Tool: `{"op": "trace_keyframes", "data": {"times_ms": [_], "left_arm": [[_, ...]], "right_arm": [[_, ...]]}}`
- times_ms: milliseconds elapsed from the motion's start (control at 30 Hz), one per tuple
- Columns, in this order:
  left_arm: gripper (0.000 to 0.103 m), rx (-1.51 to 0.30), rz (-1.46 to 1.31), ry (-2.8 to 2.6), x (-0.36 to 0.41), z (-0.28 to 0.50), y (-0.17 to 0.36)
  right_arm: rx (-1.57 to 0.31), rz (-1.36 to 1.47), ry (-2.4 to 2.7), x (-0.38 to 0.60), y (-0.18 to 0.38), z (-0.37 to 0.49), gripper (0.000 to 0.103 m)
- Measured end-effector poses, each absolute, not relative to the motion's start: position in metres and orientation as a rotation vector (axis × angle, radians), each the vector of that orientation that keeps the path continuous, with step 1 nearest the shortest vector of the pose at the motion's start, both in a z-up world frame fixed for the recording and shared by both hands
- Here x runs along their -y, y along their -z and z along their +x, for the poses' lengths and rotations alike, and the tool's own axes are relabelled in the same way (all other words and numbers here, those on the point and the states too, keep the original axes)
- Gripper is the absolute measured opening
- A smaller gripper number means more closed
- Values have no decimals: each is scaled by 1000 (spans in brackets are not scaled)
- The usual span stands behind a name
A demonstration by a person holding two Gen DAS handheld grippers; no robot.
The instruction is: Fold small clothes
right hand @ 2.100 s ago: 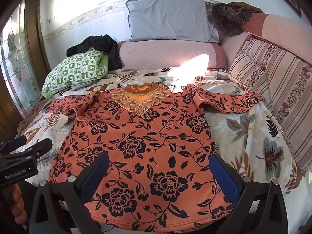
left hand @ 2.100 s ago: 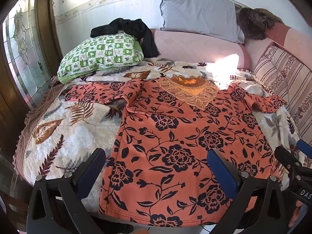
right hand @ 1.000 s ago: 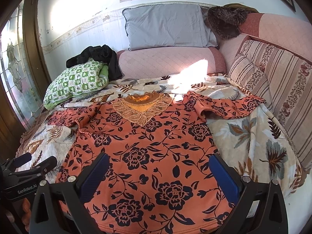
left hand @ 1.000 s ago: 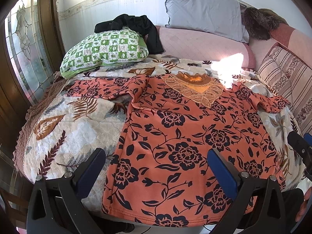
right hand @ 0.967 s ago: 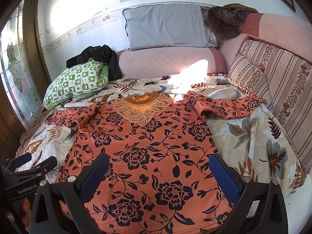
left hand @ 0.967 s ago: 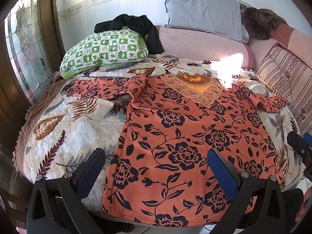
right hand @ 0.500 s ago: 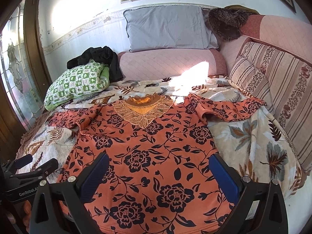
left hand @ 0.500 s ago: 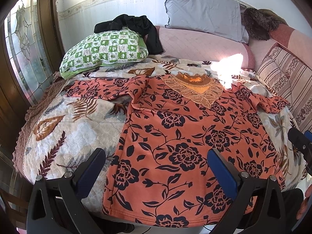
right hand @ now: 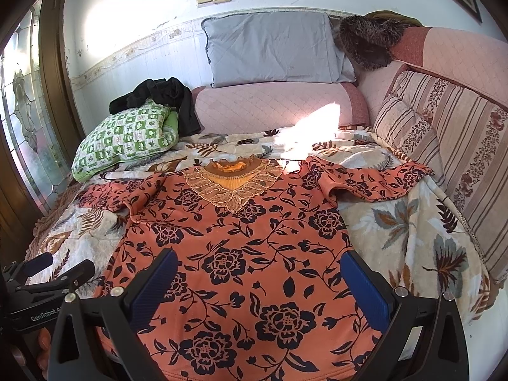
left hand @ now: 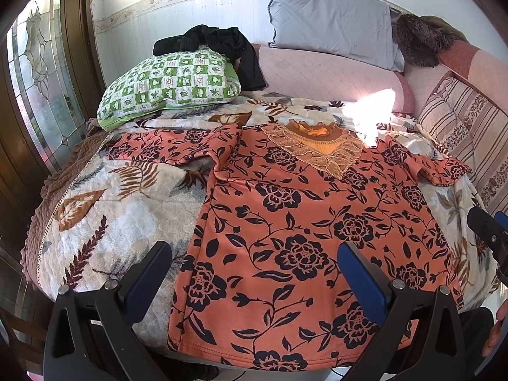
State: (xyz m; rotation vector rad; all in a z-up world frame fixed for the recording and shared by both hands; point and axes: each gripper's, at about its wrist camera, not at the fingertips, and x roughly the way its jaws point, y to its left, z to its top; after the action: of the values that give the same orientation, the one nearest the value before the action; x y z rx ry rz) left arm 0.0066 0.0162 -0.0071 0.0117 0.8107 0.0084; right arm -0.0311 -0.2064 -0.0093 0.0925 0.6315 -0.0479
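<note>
An orange top with a black flower print (left hand: 301, 222) lies flat and face up on the bed, sleeves spread, its lace collar (left hand: 317, 150) at the far end. It also shows in the right wrist view (right hand: 241, 254). My left gripper (left hand: 254, 263) is open and empty, held above the top's lower left part near the hem. My right gripper (right hand: 257, 273) is open and empty above the top's lower middle. The left gripper shows at the left edge of the right wrist view (right hand: 54, 270); the right gripper shows at the right edge of the left wrist view (left hand: 485, 228).
A leaf-print blanket (left hand: 104, 216) covers the bed. A green checked pillow (left hand: 171, 85) with black clothing (left hand: 219, 41) on it lies at the back left. A grey pillow (right hand: 273, 47), a pink bolster (right hand: 270, 108) and striped cushions (right hand: 451, 127) line the back and right. A glass door (left hand: 35, 73) stands left.
Both grippers have risen and drawn back slightly from the top; the view now takes in more of the wall and pillows. The top has not moved.
</note>
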Motion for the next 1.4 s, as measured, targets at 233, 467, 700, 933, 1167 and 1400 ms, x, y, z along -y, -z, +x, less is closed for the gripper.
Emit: {"op": "trace_keyframes", "data": {"times_ms": [233,467,700,933,1167,1400], "left_arm": [[103,-813,10,-8,-16,5,8],[103,-813,9,-6,-16,5,8],[103,-816,8,-6,-16,4,10],[103,-819,9,-3,-17,6,9],[103,-816,14,0,-16,6,8],[103,-815,16,-2,-16,8,6]], "right_arm": [[-633,92,48,206,11,-31,103],[-636,92,47,205,12,-31,103],[-638,93,47,206,14,-30,103],[-639,95,47,205,14,-29,103],[-635,94,44,204,11,-28,103],[-635,94,41,204,9,-27,103]]}}
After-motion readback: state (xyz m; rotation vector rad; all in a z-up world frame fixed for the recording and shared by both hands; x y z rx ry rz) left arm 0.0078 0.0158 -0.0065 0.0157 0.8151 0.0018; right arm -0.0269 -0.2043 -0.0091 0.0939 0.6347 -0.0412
